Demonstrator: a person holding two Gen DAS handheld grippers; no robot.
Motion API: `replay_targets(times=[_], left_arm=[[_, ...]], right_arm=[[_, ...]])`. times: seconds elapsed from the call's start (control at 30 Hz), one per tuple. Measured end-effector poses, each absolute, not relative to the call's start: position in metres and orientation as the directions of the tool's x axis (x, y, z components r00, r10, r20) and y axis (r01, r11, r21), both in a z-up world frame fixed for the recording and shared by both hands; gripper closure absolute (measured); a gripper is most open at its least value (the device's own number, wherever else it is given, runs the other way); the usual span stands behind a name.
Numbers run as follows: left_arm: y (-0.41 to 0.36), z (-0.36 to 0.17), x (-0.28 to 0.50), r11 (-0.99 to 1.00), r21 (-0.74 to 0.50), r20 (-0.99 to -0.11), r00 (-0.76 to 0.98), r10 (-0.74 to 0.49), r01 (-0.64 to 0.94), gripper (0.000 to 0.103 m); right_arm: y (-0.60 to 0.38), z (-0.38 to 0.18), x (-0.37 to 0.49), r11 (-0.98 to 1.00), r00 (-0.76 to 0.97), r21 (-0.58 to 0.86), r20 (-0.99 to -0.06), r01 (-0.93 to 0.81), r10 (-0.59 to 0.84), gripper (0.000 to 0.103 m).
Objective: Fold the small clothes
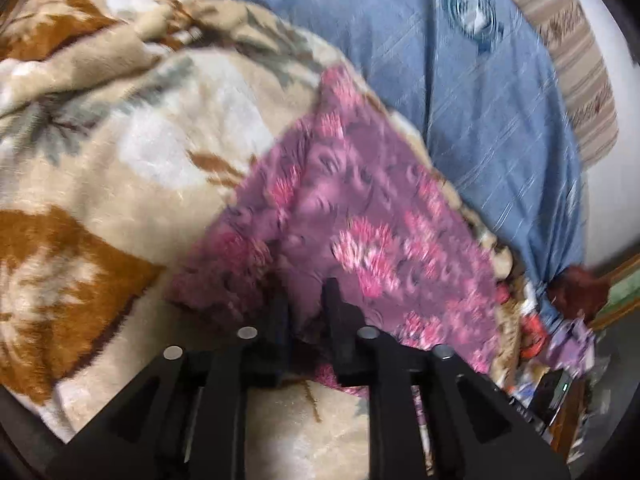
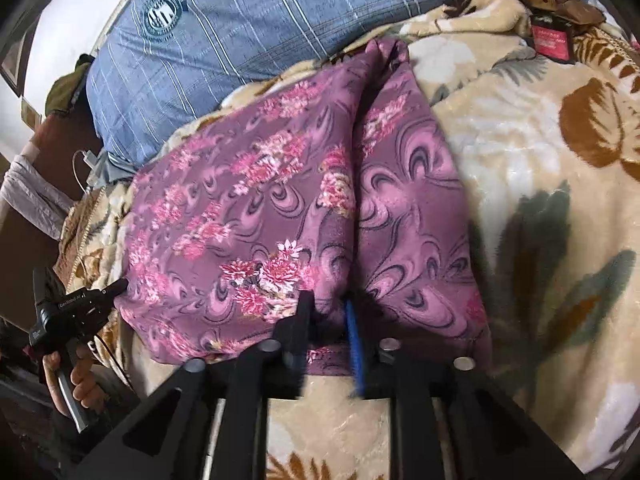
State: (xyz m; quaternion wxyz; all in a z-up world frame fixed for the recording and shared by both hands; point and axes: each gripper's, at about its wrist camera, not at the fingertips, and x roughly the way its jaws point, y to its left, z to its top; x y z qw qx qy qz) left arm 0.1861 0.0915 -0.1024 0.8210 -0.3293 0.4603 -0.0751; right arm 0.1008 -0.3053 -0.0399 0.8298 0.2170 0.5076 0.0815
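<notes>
Black fingers of the left gripper fill the 6 o'clock edge of the left wrist view; the jaws stand narrow, with a fold of the purple garment's near edge between them, though blur hides whether the pads press it. Nearest in the right wrist view, the right gripper has 1 black finger and 1 blue-padded finger set a little apart at 6 o'clock, the garment's hem between them; I cannot tell if they pinch it.

At 8 o'clock in the right view a hand grips the other tool's handle, and its tips touch the cloth's left corner. White lettering on that tool is too small to read.

The purple garment lies on the cream blanket at centre, stretching toward 12 o'clock. It bears pink flower clusters and dark swirls, with 1 lengthwise crease right of its middle.

Behind it, the blue striped pillow carries a round teal crest at 11 o'clock, its wording unreadable. A red packet at 1 o'clock shows faint, illegible print.
</notes>
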Motion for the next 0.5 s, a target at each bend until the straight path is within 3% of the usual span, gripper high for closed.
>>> replay_targets(times=[0.07,0.1,0.2,0.43,0.5], left_arm=[[0.11,-0.092,0.178,0.774,-0.599,-0.685,0.63,-0.365,-0.204,0.054],[0.118,-0.088,0.174,0.784,-0.577,-0.687,0.655,-0.316,-0.227,0.051],[0.136,-0.088,0.172,0.788,-0.544,-0.704,0.669,-0.241,-0.289,0.051],[0.125,-0.113,0.196,0.772,-0.562,-0.761,0.55,-0.344,-0.295,0.047],[0.117,-0.113,0.199,0.772,-0.572,-0.755,0.547,-0.363,-0.277,0.041]], right_arm=[[-0.302,-0.016,0.093,0.918,0.526,0.389,-0.799,0.082,0.291,0.053],[-0.296,0.0,0.087,0.924,0.552,0.378,-0.783,0.059,0.285,0.049],[-0.277,0.028,0.086,0.904,0.572,0.427,-0.74,-0.006,0.353,0.04],[-0.211,0.059,0.142,0.802,0.482,0.577,-0.665,-0.154,0.57,0.038],[-0.187,0.059,0.164,0.791,0.442,0.584,-0.67,-0.181,0.596,0.036]])
